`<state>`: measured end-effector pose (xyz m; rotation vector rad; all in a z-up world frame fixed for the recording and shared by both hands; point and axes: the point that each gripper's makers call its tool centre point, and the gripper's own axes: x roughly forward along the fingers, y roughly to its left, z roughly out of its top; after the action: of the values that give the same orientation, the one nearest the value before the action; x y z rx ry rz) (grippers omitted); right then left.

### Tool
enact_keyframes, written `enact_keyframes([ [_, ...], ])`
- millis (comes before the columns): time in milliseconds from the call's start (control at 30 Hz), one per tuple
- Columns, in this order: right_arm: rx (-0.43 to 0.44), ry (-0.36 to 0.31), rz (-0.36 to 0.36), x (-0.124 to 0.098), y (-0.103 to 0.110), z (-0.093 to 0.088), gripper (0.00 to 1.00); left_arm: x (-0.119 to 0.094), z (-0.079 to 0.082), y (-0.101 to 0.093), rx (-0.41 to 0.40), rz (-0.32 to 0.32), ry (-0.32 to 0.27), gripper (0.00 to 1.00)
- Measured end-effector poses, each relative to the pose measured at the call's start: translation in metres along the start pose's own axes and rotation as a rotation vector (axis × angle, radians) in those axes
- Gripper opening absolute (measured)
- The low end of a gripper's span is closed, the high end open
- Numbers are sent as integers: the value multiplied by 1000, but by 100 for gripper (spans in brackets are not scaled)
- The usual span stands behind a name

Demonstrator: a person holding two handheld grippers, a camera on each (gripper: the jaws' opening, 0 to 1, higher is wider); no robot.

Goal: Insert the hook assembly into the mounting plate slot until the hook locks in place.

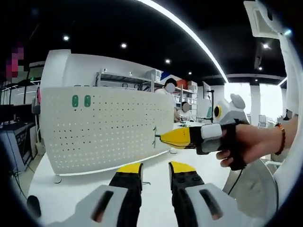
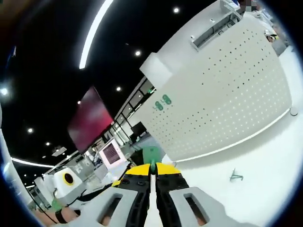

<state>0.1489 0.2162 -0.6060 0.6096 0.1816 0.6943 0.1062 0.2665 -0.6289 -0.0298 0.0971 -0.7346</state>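
My right gripper (image 1: pixel 163 138) was clamped on a small green wire hook (image 1: pixel 155 137), near the white perforated pegboard (image 1: pixel 104 127) — nothing inserted yet; my left gripper (image 1: pixel 155 171) stood open, empty.

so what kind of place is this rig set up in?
Probably an open lab or workshop-style office. A white perforated pegboard panel stands on a white table, metal shelving racks line the back wall under round recessed ceiling lights, and people sit at desks behind.
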Motion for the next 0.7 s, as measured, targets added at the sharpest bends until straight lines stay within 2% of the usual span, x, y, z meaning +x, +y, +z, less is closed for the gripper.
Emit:
enact_keyframes([
  [333,-79,-3,-22,15,5,6,1,-16,-4,5,-4,-20,7,28],
  [400,-60,-21,-23,18,7,10,1,-18,-8,6,-8,-25,24,30],
  [467,-104,-27,-26,23,9,14,1,-21,-10,7,-4,-26,32,32],
  [700,-146,-42,-51,37,12,26,1,-30,-14,12,-9,-37,47,38],
])
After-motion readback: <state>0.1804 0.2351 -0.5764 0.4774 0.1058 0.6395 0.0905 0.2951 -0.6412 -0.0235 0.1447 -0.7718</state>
